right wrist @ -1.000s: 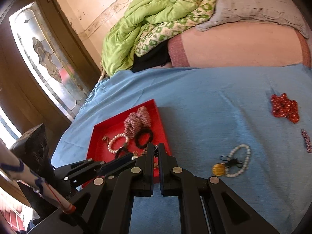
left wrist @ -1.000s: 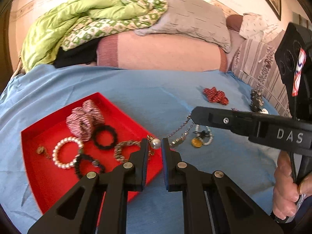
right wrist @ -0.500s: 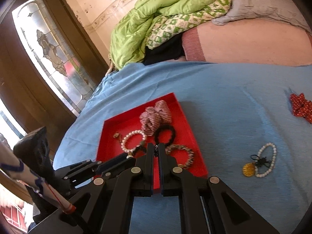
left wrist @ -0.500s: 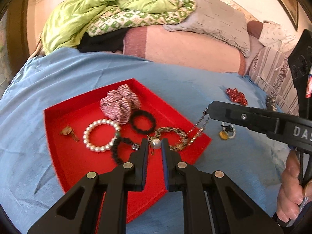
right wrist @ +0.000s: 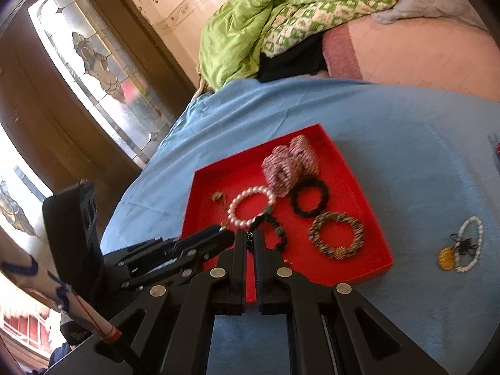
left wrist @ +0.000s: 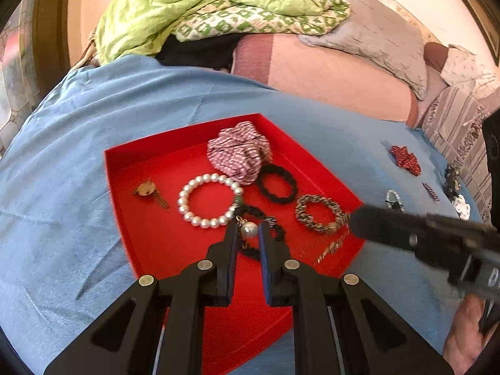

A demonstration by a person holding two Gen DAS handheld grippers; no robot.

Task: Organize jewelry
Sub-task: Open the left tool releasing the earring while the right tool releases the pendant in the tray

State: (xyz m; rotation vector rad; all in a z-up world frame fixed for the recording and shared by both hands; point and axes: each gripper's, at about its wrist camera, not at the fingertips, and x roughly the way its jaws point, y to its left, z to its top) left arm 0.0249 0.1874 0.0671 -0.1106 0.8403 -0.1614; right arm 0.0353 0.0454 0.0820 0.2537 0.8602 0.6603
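My left gripper [left wrist: 249,229] is shut on the pearl [left wrist: 249,230] of a necklace, just above the floor of the red tray [left wrist: 125,168]. My right gripper [right wrist: 250,239] pinches the thin chain [left wrist: 331,247] of the same necklace; the chain's gold links trail onto the tray near its right corner. Both grippers hover over the tray's near side, tips close together. Inside lie a pearl bracelet [left wrist: 209,203], a pink striped scrunchie [left wrist: 240,153], a black hair tie [left wrist: 276,184], a speckled bracelet [left wrist: 318,214], a gold earring [left wrist: 147,189] and a black beaded bracelet [right wrist: 278,234].
The tray rests on a blue bedsheet [left wrist: 93,118]. To its right on the sheet lie a white bead bracelet with a yellow pendant [right wrist: 462,247], a red scrunchie [left wrist: 404,156] and several small pieces [left wrist: 453,184]. Pillows and a green quilt [left wrist: 193,9] are piled behind.
Both grippers have carried the necklace leftward from above the bare sheet to over the tray. The chain that hung over the sheet now trails into the tray.
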